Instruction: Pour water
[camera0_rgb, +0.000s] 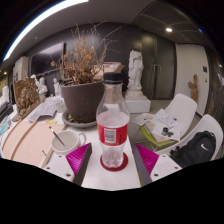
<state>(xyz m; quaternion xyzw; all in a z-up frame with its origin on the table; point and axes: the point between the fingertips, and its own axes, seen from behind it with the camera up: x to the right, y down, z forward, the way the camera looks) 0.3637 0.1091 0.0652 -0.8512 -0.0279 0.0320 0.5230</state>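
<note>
- White desk surface carries the work items; behind it stand a dark pot with a dried brown plant and a white statue, with dim room lighting beyond.
- Task object: a clear plastic water bottle with a red label and a white cap, standing upright on a dark red round coaster. The cap appears to be on.
- Receiving vessel, by judgement: a white ceramic cup on the desk to the left of the bottle, near it but apart.
- Tongs: set wide. The bottle stands between the pink pads, with a visible gap on each side; no contact yet. The bottle rests on its own support.
- Step in hand, by judgement: approach and grasp of the bottle.
- Procedure for a sound grasp:
  - Centre the bottle between the pads so that both touch together; one-sided contact may tip or slide it off the coaster.
  - Close on the labelled mid-body, not on the tapering neck.
  - Apply moderate force; thin plastic is likely to deform.
  - Lift vertically clear of the coaster before moving toward the cup.
- Caution: with the cap in place, no water will flow; confirm its state before tilting.
</note>
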